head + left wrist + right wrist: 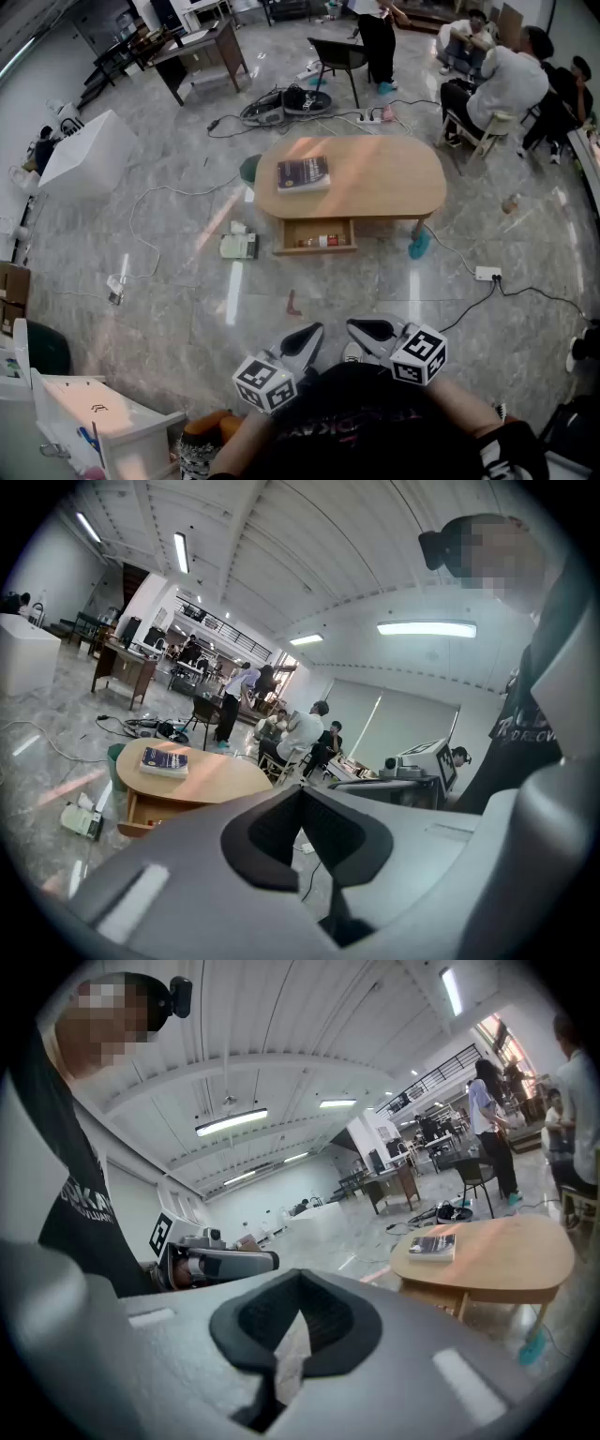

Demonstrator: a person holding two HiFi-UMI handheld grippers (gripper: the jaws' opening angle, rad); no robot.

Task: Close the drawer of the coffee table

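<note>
The oval wooden coffee table [375, 178] stands in the middle of the floor, well ahead of me. Its drawer [316, 235] is pulled out toward me, with small items inside. A dark book [303, 173] lies on the tabletop's left part. My left gripper [315, 330] and right gripper [358, 327] are held close to my body, far short of the table, both shut with nothing between the jaws. The left gripper view shows the table [192, 778] and open drawer [142, 811] at lower left; the right gripper view shows the table [487, 1255] at right.
A small box [239, 246] and a green object [248, 169] lie on the floor left of the table, a teal thing [419, 244] by its right leg. Cables and a power strip [487, 274] run across the floor. Seated people [506, 80] and a chair [337, 54] are beyond.
</note>
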